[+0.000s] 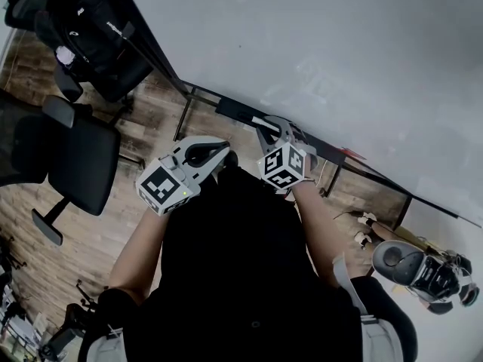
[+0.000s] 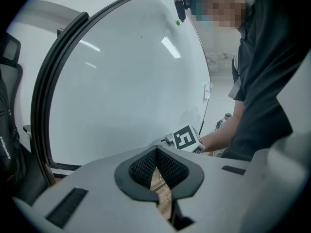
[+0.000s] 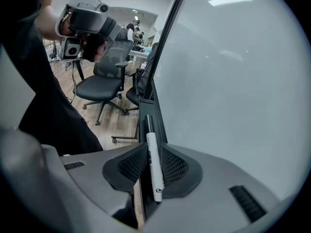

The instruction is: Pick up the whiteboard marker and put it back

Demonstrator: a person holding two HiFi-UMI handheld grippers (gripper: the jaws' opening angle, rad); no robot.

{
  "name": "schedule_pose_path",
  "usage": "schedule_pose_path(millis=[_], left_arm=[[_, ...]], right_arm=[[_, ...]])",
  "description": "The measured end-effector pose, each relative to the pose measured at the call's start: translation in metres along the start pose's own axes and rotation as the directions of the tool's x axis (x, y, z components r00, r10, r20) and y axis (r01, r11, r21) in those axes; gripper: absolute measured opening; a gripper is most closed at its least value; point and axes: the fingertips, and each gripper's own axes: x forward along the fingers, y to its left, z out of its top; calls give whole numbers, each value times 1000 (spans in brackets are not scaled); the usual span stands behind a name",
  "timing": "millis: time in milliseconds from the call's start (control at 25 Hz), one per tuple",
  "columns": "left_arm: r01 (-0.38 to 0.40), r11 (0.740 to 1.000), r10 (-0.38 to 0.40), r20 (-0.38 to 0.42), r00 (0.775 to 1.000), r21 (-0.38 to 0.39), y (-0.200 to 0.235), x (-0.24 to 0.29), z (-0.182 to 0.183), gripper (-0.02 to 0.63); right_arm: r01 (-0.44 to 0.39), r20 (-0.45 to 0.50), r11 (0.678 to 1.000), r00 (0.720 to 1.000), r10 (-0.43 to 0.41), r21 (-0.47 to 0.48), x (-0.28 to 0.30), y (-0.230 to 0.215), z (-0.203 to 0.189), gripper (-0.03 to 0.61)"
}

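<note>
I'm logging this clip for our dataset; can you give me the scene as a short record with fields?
setting: person facing a whiteboard, office chair nearby
right gripper: shut on the whiteboard marker, dark cap end pointing away
marker position: lined up along the tray; contact cannot be told
left gripper: shut, empty

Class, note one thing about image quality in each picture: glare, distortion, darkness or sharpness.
Head view: the whiteboard shows only soft, patchy sheen, while the floor is dim. Left gripper view: the lens bows the board's frame into an arc, with streaks of lamp glare on the board. Right gripper view: black corners, a bright lamp reflection top right, the marker sharp.
</note>
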Motion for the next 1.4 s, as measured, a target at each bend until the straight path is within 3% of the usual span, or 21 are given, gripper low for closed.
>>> schedule_pose_path(millis=[400, 840, 1080, 1400], left_arm=[[-19, 1000, 19, 10, 1000, -5, -1, -3, 0, 12], [-13, 1000, 13, 17, 1000, -3, -5, -7, -3, 12], [-7, 1000, 7, 11, 1000, 11, -9, -4, 7, 12], [60, 997, -61, 17, 998, 48, -20, 7, 10, 12]], right_arm=[[-30, -19, 999, 999, 29, -26, 0, 2, 1, 75], [11, 78, 1000, 997, -10, -6, -20, -5, 21, 74], [28, 156, 997, 987, -39, 72, -47, -12, 38, 74], [26, 296, 982, 952, -81, 187, -99, -27, 68, 74]])
